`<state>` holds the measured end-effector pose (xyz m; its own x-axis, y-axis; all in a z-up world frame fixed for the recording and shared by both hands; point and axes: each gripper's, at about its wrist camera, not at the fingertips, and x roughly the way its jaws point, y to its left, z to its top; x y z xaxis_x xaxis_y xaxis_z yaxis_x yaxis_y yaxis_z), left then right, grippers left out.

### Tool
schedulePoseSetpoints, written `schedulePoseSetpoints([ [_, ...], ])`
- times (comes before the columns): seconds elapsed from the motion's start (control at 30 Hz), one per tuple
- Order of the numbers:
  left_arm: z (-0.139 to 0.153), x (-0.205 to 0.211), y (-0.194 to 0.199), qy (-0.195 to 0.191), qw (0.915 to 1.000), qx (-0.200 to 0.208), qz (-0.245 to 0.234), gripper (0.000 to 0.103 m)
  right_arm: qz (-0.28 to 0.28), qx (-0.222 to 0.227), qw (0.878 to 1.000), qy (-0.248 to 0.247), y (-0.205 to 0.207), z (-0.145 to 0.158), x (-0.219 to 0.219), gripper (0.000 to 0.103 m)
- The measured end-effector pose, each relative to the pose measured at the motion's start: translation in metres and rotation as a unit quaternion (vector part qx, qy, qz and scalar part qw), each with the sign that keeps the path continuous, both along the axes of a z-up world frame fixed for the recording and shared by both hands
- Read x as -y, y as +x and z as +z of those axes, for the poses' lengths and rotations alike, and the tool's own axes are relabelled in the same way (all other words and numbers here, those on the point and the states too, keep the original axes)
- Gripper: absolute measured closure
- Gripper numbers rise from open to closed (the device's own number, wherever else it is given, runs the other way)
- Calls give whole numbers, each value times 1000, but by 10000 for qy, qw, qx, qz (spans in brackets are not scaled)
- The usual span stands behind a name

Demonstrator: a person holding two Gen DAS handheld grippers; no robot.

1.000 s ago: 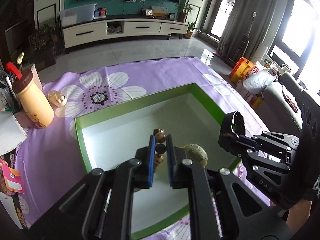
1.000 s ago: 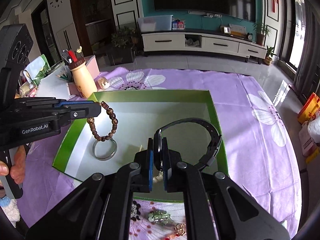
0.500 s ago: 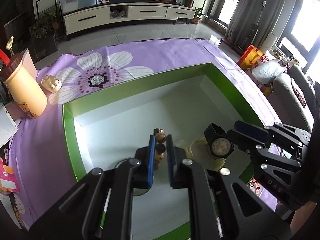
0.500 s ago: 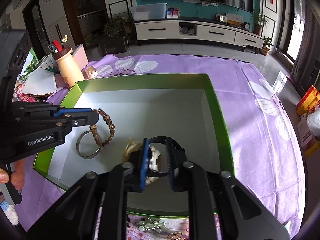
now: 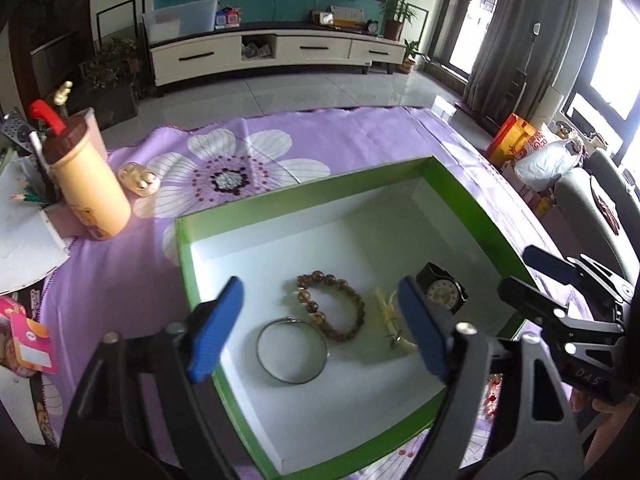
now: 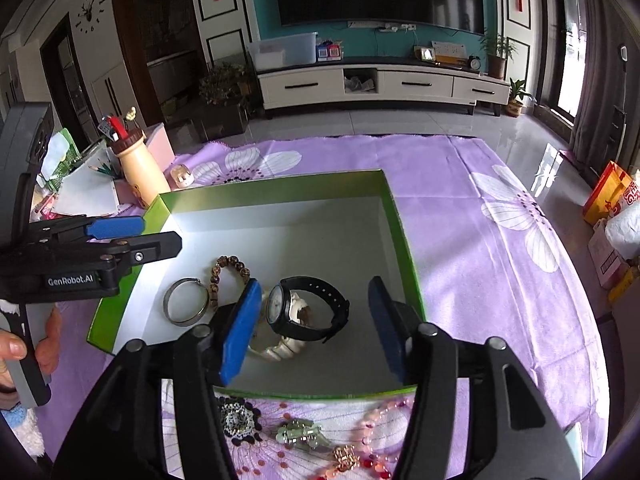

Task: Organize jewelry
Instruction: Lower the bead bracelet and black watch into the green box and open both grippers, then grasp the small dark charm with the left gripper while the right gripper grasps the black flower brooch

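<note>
Green cardboard walls frame the box point(image 5: 182, 256) sitting on the purple flowered cloth point(image 5: 320, 140), and from the left wrist view its white floor carries the jewelry. The left gripper point(image 5: 320, 322) hangs above the near part of the box with its blue-padded jaws spread wide, gripping nothing. Between them on the floor lie a brown beaded bracelet point(image 5: 332, 306) and a plain metal bangle point(image 5: 291, 350), the two just beside each other and perhaps touching. A pale cream bracelet point(image 5: 390, 320) lies to the right of the beads, partly hidden behind the right-hand pad, and a black watch point(image 5: 442, 293) sits just beyond it with its dial up. The right gripper point(image 5: 532, 276) reaches in from the right edge over the box wall. A tan bottle with a brown cap point(image 5: 86, 184) stands on the cloth, well apart from the box.

From the right wrist view, the right gripper point(image 6: 314, 326) has its jaws wide apart and holds nothing. The black watch point(image 6: 308, 308) stands on its side between them, resting on the cream bracelet point(image 6: 280, 348). The bangle point(image 6: 186, 301) and the beads point(image 6: 224, 272) lie further left. The left gripper point(image 6: 154, 234) pokes in over the left wall. On the cloth in front of the box lie a pink bead string point(image 6: 374, 420) and some small trinkets point(image 6: 298, 432).
</note>
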<state>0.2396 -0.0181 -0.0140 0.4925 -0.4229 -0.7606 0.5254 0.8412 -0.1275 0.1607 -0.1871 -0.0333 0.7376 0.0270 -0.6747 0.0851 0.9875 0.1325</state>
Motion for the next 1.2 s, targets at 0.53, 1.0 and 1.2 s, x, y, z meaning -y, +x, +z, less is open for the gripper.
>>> schedulePoseSetpoints([
  [0.53,20,-62,-89,3,9983,552,184,6,185,430,9989,30,-90,18,-21,30],
  [1.0,-46,-63,-139,622,9979,-151,-12,6,613,-213,9973,345,-106,-40,-61,30],
  [1.2,-65,-63,-143,718,9969,-304,-74,6,778,-519,9951,334,-94,-65,-77,30],
])
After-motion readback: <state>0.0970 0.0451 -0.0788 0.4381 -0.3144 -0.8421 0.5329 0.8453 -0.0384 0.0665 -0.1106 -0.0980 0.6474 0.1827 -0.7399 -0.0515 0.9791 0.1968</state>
